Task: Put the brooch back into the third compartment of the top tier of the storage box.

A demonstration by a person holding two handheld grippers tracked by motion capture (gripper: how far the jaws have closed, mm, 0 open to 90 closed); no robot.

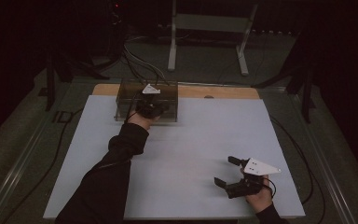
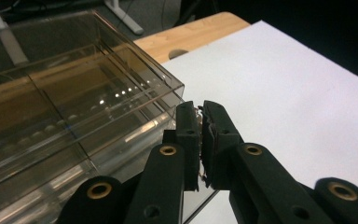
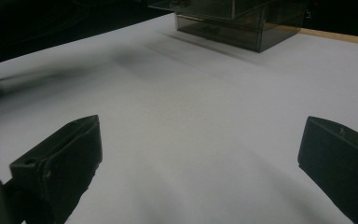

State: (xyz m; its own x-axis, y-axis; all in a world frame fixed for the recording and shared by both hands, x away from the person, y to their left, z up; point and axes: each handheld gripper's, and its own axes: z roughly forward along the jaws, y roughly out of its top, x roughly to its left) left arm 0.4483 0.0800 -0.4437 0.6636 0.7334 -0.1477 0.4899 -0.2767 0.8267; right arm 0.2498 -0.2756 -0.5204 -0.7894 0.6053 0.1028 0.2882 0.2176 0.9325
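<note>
High view: left gripper [image 1: 150,106] at box [image 1: 126,95] edge

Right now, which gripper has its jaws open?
The right gripper, near the front right of the white sheet: jaws spread wide. The left gripper, by the clear box, has jaws pressed together.

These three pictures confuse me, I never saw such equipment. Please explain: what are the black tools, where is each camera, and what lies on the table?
A person holds a two-jaw tool in each hand. One camera looks down from above; one rides on each tool, looking along its jaws. The left gripper is shut, at the edge of a clear smoked plastic box at the far side; whether it pinches anything is unclear. The right gripper is open, holding nothing, over the white sheet that covers the wooden table.
</note>
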